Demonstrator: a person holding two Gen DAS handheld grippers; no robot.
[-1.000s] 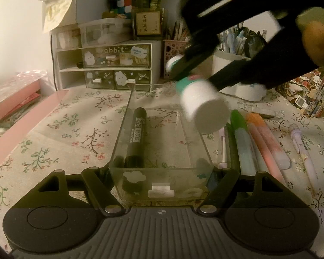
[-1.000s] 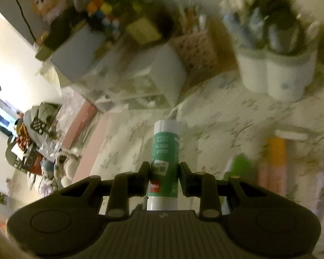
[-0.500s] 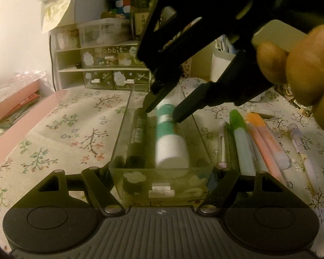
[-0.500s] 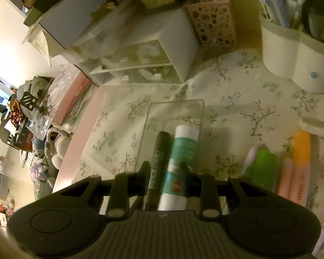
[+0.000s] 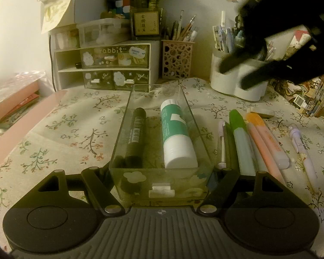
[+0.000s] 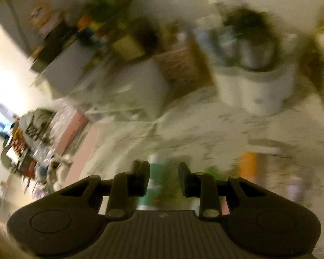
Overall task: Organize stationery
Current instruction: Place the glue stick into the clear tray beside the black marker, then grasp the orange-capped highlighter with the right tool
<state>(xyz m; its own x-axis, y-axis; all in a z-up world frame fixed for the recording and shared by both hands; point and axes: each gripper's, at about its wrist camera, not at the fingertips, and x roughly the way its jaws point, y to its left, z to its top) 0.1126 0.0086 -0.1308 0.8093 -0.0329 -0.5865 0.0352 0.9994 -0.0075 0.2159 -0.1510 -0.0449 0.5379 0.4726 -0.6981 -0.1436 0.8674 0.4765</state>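
We see a clear drawer tray (image 5: 127,116) on the flowered tablecloth (image 5: 60,129). In it lie a black marker (image 5: 136,138) and a green and white glue stick (image 5: 177,138), side by side. Our left gripper (image 5: 162,172) clamps the near end of the tray. Our right gripper (image 6: 163,180) is above the table, blurred, with its fingers apart and holding nothing.
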